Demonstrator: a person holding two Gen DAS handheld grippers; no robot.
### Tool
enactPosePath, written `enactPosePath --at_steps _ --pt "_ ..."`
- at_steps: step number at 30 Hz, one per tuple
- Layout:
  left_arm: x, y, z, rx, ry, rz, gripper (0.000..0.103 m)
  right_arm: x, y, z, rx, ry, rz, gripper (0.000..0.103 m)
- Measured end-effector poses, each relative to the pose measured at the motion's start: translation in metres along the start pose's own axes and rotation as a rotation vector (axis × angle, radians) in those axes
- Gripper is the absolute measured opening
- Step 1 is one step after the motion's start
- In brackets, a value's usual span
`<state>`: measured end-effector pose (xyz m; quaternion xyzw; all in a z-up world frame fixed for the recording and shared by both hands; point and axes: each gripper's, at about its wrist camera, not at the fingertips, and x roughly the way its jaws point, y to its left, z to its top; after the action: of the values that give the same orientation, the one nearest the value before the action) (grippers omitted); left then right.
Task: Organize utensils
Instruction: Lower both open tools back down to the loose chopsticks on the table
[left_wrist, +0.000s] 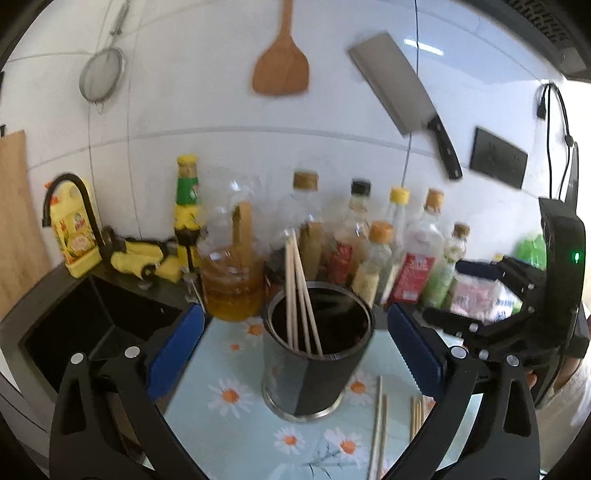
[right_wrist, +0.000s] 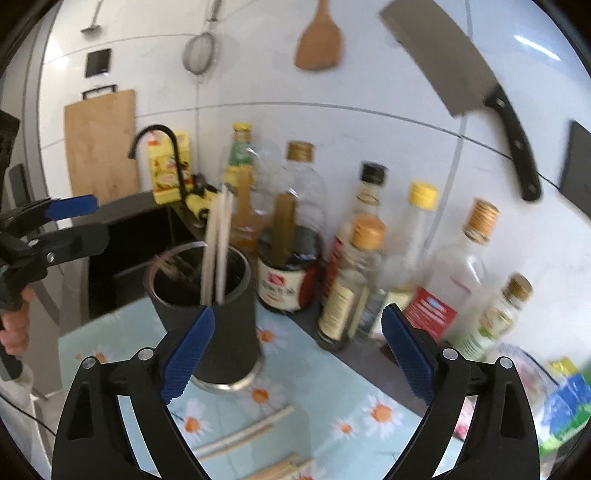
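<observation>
A black cylindrical utensil holder (left_wrist: 325, 376) stands on a daisy-print mat (left_wrist: 221, 424) and holds a few wooden chopsticks (left_wrist: 301, 295). More loose chopsticks (left_wrist: 378, 432) lie on the mat in front of it. My left gripper (left_wrist: 295, 350) is open, its blue pads on either side of the holder without touching it. In the right wrist view the holder (right_wrist: 229, 332) sits left of centre with chopsticks (right_wrist: 218, 247) upright in it, and loose chopsticks (right_wrist: 243, 435) lie on the mat. My right gripper (right_wrist: 297, 354) is open and empty, above the mat.
A row of sauce and oil bottles (right_wrist: 369, 258) lines the wall behind the holder. A black sink (left_wrist: 85, 325) with a black tap (left_wrist: 70, 199) lies left. A cleaver (left_wrist: 402, 96), a wooden spatula (left_wrist: 282, 62) and a strainer (left_wrist: 101, 72) hang on the white wall.
</observation>
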<state>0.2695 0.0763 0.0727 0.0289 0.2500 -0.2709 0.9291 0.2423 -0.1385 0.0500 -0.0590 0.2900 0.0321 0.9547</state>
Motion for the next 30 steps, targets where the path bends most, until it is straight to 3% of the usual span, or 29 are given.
enactPosePath --at_steps 7,13,20,24,30 --pt "0.028 -0.015 -0.034 0.056 0.183 -0.019 0.097 0.012 -0.016 -0.034 0.066 0.133 -0.118 0.089" --pt "0.051 -0.025 -0.068 0.104 0.295 -0.105 0.097 0.028 -0.031 -0.068 0.174 0.245 -0.153 0.089" --pt "0.08 -0.019 -0.096 0.063 0.452 -0.228 0.097 0.042 -0.033 -0.102 0.267 0.339 -0.207 0.089" --pt "0.096 -0.02 -0.111 0.077 0.534 -0.261 0.097 0.047 -0.027 -0.115 0.292 0.382 -0.222 0.089" --pt "0.108 -0.035 -0.12 0.172 0.566 -0.217 0.097 0.046 -0.02 -0.135 0.341 0.433 -0.242 0.089"
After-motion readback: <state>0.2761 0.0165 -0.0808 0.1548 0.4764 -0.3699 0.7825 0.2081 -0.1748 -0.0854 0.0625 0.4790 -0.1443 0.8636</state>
